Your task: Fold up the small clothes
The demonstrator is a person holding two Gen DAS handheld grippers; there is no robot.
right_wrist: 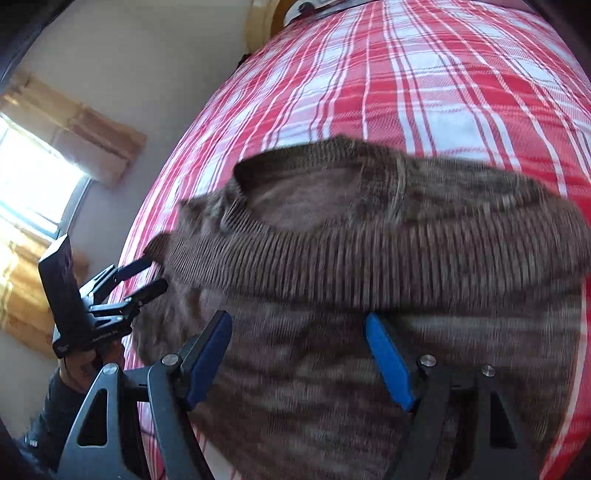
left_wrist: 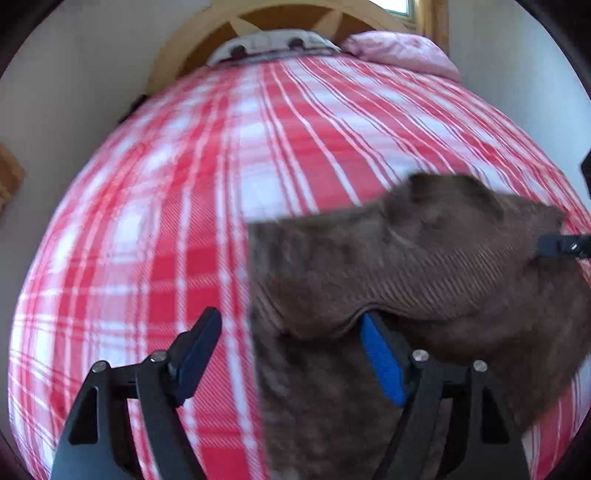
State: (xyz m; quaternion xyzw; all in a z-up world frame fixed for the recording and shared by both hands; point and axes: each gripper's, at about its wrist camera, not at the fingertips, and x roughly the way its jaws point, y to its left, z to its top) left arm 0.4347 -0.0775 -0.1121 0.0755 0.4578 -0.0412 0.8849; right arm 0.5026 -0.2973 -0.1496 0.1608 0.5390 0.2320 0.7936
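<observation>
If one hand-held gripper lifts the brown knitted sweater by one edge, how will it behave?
The brown sweater would probably hang limp: it already lies rumpled on the checked bedcover. Its ribbed knit looks rough, so it likely will not slip from the pads. It cannot roll or break.

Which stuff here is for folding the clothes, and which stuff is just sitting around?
For the folding:
- brown knitted sweater
- left gripper, open
- right gripper, open
- red checked bed cover, which the sweater lies on

Just sitting around:
- pink pillow at the head of the bed
- wooden headboard
- window with yellow curtain
</observation>
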